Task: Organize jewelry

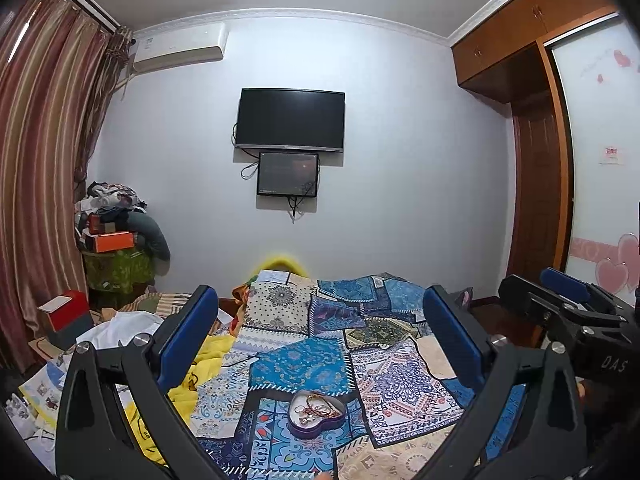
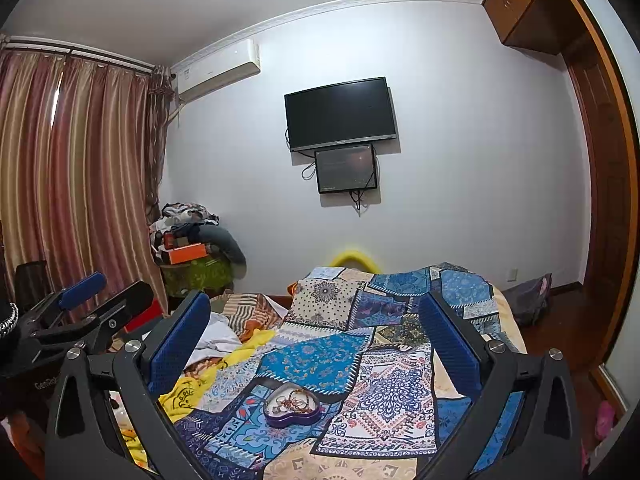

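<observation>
A purple heart-shaped tin (image 1: 316, 414) (image 2: 293, 405) lies on the patchwork bedspread (image 1: 392, 392) (image 2: 384, 400). Inside it sits a tangle of jewelry (image 1: 318, 406) (image 2: 294, 398), with a reddish bead string and small metal pieces. My left gripper (image 1: 320, 328) hovers open above and before the tin, blue pads wide apart, nothing between them. My right gripper (image 2: 316, 328) is open too, likewise held above the tin. Each gripper shows at the edge of the other's view: the right gripper (image 1: 568, 300), the left gripper (image 2: 96, 292).
A yellow cloth (image 1: 200, 364) (image 2: 224, 368) and white fabric (image 1: 120, 328) lie left of the bedspread. A red box (image 1: 66, 310) and piled clothes and boxes (image 1: 116, 224) stand at the left by the curtain. A wardrobe (image 1: 540, 160) lines the right wall.
</observation>
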### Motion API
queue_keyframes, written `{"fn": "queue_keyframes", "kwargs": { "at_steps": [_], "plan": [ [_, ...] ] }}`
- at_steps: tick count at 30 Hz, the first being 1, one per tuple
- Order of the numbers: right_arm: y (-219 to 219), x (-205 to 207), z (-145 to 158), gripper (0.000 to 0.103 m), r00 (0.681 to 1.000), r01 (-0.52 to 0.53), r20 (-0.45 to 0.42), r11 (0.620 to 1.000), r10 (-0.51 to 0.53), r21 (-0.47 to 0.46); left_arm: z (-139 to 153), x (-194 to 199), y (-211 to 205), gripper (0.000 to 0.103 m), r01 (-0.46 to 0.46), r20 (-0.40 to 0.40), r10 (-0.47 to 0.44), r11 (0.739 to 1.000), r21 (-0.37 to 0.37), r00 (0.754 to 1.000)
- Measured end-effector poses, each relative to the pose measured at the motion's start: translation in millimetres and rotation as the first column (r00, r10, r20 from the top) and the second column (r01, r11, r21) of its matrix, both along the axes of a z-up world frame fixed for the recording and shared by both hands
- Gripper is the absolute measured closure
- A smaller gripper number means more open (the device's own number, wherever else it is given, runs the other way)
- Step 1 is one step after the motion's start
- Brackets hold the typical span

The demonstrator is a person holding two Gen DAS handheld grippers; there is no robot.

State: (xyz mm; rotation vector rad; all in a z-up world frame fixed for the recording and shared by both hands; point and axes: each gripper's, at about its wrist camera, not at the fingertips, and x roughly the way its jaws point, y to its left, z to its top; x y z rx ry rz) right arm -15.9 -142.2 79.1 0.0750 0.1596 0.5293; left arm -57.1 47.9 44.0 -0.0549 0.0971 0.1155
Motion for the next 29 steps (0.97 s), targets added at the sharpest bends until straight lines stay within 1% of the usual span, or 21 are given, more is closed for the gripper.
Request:
{"fn": "queue_keyframes", "kwargs": {
  "at_steps": [16, 29],
  "plan": [
    [-0.3, 0.2, 0.1, 0.000, 1.000, 0.003, 0.000, 1.000, -0.003, -0.001, -0.1, 5.8, 4.0, 0.000, -0.007, -0.022, 0.007, 1.000, -0.015, 1.000],
    [-0.7, 4.2, -2.8, 0.000, 1.000, 0.003, -0.014, 1.000, -0.003, -0.005, -2.5, 7.9, 4.8, 0.000, -0.014, -0.034, 0.014, 1.000, -0.010, 0.999]
  ]
}}
